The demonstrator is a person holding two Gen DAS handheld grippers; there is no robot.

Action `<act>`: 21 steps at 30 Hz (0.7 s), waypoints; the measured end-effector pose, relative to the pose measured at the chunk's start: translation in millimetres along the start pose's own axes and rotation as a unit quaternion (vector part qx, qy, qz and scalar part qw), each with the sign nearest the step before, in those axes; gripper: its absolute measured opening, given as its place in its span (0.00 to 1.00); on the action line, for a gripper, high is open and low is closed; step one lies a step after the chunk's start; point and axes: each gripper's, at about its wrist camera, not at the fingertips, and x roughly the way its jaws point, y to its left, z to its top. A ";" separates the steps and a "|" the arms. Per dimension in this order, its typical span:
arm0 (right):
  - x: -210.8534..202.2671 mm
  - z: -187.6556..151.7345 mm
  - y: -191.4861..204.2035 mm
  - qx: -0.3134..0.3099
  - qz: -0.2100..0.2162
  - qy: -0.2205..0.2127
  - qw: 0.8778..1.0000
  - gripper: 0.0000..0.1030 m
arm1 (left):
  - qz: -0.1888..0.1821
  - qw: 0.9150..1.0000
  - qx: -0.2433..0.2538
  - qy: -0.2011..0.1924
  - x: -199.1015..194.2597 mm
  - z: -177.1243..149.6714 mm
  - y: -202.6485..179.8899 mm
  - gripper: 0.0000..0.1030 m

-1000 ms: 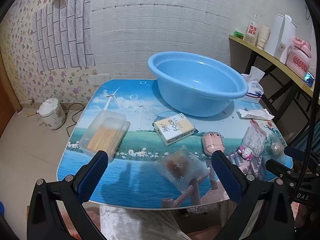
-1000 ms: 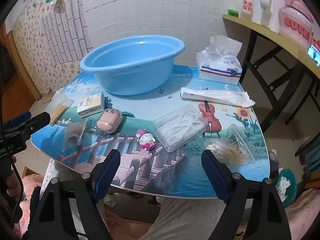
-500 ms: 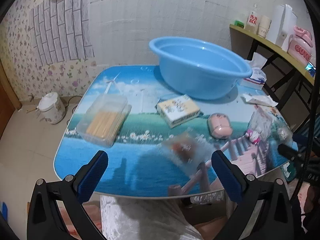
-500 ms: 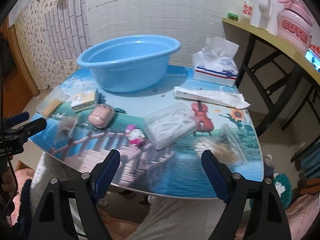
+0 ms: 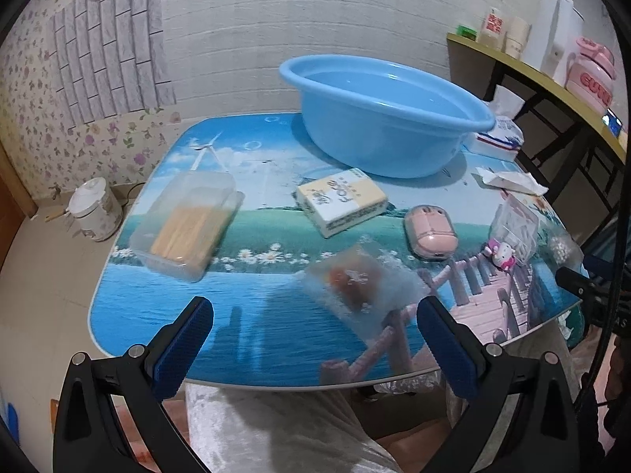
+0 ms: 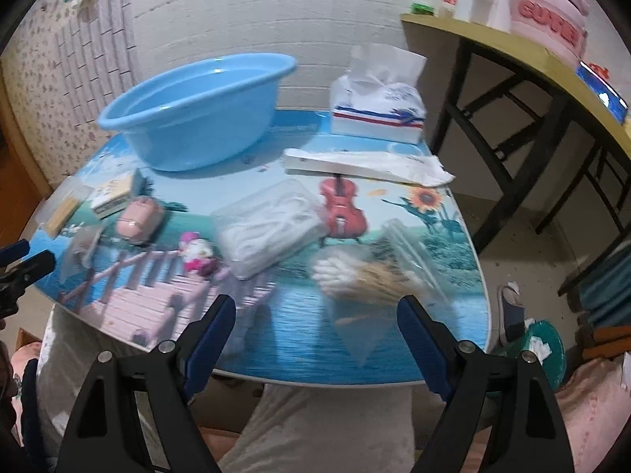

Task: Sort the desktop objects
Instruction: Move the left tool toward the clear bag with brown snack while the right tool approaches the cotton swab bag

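- Between the left gripper (image 5: 315,339) fingers, spread wide with nothing in them, lies the near edge of the table (image 5: 165,315); the clear snack packet (image 5: 357,278) sits just ahead, slightly right of centre, nearest thing to this hand.
- Over on the right, the right gripper (image 6: 315,339) is also wide open and empty, with the bag of cotton swabs (image 6: 366,276) straight ahead of its fingers, long axis running away and up-right.
- My read: each hand has its own nearest target, packet for the left, swab bag for the right; nothing is gripped yet.
- Further out on the left: one clear box of sticks (image 5: 187,222), long axis slanting away from the fingers, and one small tissue pack (image 5: 341,201).
- Middle of the table: one pink case (image 5: 430,232), one little cat figure (image 6: 197,254), one clear floss box (image 6: 268,230).
- Back row: one long paper-wrapped strip (image 6: 366,163) lying crosswise, one tissue box (image 6: 376,108), and one blue basin (image 5: 384,116), which looks empty and is likely where things go.
- Count: nine loose items, one basin.
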 end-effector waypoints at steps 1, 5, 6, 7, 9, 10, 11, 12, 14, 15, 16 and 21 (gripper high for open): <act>1.2 -0.2 -2.5 0.002 -0.001 0.002 1.000 0.83 | 0.000 1.000 0.004 0.002 2.1 -0.1 -2.5 1.00; 7.9 -1.1 -15.2 0.010 -0.015 0.012 1.000 0.83 | 0.004 1.000 0.009 0.013 10.8 0.8 -8.4 1.00; 9.0 -1.0 -19.4 0.016 -0.018 0.013 1.000 0.83 | 0.003 1.000 0.009 0.014 12.4 1.0 -9.0 1.00; 10.3 -1.1 -24.1 0.022 -0.020 0.015 0.999 0.83 | 0.003 1.000 0.008 0.016 13.9 1.0 -9.6 1.00; 12.9 -1.5 -30.7 0.029 -0.021 0.018 0.999 0.83 | 0.013 1.000 -0.011 0.020 18.8 1.4 -10.4 1.00; 14.5 -1.8 -34.0 0.033 -0.022 0.021 0.999 0.83 | 0.012 1.000 -0.014 0.022 20.4 1.3 -10.4 1.00; 15.6 -1.9 -35.9 0.037 -0.021 0.022 0.999 0.83 | 0.010 0.999 -0.017 0.025 23.0 1.1 -10.5 1.00; 16.7 -1.7 -37.4 0.040 -0.018 0.023 0.999 0.83 | 0.009 0.999 -0.019 0.027 24.4 0.8 -10.9 1.00; 19.0 -1.0 -39.3 0.041 -0.010 0.022 0.999 0.83 | 0.008 0.999 -0.020 0.031 27.8 0.8 -12.1 1.00; 20.5 -0.3 -39.5 0.040 -0.010 0.023 0.999 0.83 | 0.008 0.999 -0.021 0.033 29.5 1.0 -12.7 1.00; 22.8 0.4 -39.6 0.039 -0.010 0.025 0.999 0.83 | 0.007 0.999 -0.021 0.035 30.6 1.6 -13.0 1.00; 30.4 4.0 -41.1 0.039 -0.004 0.024 0.999 0.83 | 0.004 0.999 -0.020 0.036 35.7 5.0 -18.4 1.00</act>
